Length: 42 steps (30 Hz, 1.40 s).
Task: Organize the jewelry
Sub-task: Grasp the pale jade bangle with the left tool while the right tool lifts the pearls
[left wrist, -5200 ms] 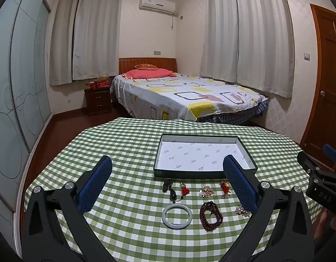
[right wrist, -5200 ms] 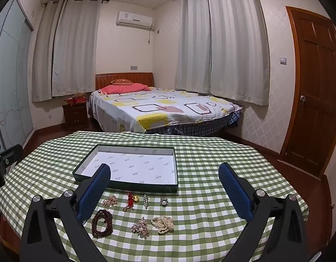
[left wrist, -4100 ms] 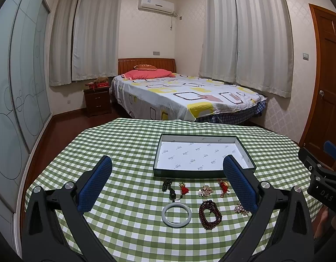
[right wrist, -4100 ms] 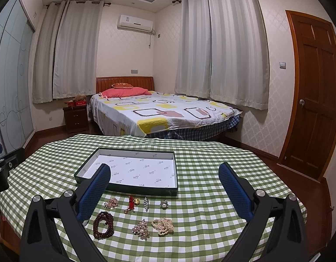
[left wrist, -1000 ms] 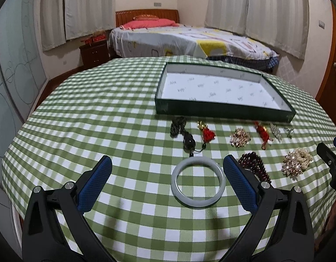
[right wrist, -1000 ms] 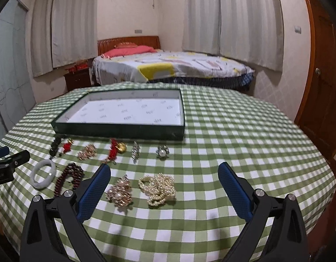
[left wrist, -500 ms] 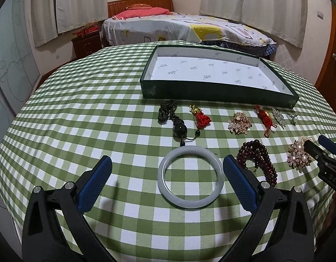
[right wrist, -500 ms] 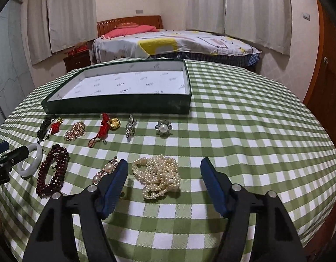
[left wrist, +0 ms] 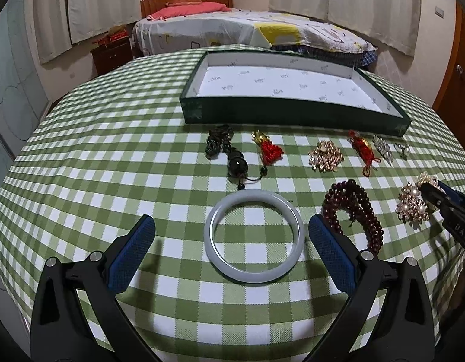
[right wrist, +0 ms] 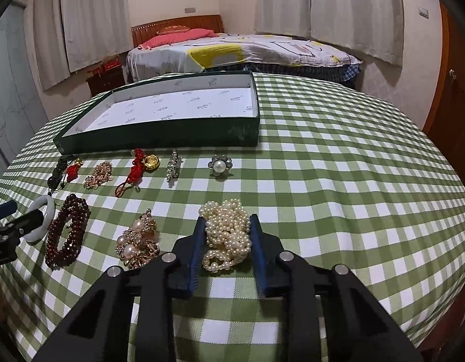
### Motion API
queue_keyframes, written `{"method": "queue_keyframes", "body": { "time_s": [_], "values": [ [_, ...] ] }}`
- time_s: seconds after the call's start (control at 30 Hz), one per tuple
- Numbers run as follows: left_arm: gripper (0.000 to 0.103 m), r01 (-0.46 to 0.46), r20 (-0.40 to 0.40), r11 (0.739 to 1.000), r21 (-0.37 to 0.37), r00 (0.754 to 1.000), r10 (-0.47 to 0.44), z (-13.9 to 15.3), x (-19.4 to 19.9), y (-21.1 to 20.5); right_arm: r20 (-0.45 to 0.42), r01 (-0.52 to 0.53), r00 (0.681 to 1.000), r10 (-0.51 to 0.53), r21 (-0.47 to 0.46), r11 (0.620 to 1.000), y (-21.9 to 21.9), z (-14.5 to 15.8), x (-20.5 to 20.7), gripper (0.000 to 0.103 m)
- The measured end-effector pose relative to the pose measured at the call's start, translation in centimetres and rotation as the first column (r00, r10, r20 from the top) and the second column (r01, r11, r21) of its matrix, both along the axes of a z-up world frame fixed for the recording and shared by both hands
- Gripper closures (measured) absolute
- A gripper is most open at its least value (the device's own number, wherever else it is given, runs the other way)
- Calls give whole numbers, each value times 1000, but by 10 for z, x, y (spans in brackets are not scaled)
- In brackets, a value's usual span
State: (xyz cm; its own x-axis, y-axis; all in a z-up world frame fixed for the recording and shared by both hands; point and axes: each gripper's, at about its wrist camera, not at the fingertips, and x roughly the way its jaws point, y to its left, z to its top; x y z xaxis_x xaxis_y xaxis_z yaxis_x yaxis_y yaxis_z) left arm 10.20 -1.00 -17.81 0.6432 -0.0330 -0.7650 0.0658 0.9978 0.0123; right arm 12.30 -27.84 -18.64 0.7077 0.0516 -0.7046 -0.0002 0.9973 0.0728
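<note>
Jewelry lies in two loose rows on the checked cloth [right wrist: 338,181] just in front of the green tray [right wrist: 178,134], and that layout serves you: each piece sits apart from its neighbours, so either gripper can straddle one without dragging another. The tray stands empty and open-topped right behind them, a short carry away.

Your right gripper [right wrist: 224,241] has its blue pads on either side of the pearl strand [right wrist: 226,235], and the jaws are closing on it; the pads look to be touching the pile's flanks, with the strand resting on the cloth. Coming in from the near side, tilted down, lets you scoop the whole heap and not one loop.

Your left gripper [left wrist: 230,250] hangs with jaws spread wide around the pale bangle [left wrist: 253,235], the pads clear of its rim on both sides.

The pearls are a cream, bunched coil of small beads, loose enough that a strand could slip out, I'd judge. The bangle is a smooth, milky ring lying flat. Between them sit a dark red bead bracelet [right wrist: 68,232] and a gold brooch [right wrist: 138,241]; nearer the tray lie red tassels, a black pendant, a crystal clip and a pearl ring [right wrist: 220,166].
</note>
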Motion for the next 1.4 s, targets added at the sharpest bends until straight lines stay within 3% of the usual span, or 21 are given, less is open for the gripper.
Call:
{"method": "queue_keyframes", "body": {
  "time_s": [0.17, 0.43, 0.5, 0.57, 0.63, 0.97, 1.4],
  "values": [
    [4, -2, -50, 1000, -9, 999, 1, -11, 7, 0, -1, 0, 1000, 0, 2, 1000, 0, 1, 1, 74],
    [4, -3, -26, 1000, -7, 1000, 3, -10, 7, 3, 1, -1, 1000, 1, 8, 1000, -1, 1, 0, 74],
    [8, 2, -16, 1000, -10, 1000, -2, -8, 5, 3, 1, -1, 1000, 1, 7, 1000, 0, 1, 0, 74],
    [27, 21, 4, 1000, -12, 1000, -21, -7, 1, 0, 2, 0, 1000, 0, 8, 1000, -1, 1, 0, 74],
    [33, 37, 16, 999, -8, 999, -36, -7, -3, -4, 3, -1, 1000, 1, 9, 1000, 0, 1, 0, 74],
    [34, 28, 23, 999, -15, 999, -28, -5, -5, -2, 18, -7, 1000, 6, 21, 1000, -1, 4, -2, 77],
    [34, 7, 91, 1000, -17, 996, -6, 16, -5, 3, 63, -22, 998, 20, 27, 999, 2, 19, -3, 78]
  ]
}}
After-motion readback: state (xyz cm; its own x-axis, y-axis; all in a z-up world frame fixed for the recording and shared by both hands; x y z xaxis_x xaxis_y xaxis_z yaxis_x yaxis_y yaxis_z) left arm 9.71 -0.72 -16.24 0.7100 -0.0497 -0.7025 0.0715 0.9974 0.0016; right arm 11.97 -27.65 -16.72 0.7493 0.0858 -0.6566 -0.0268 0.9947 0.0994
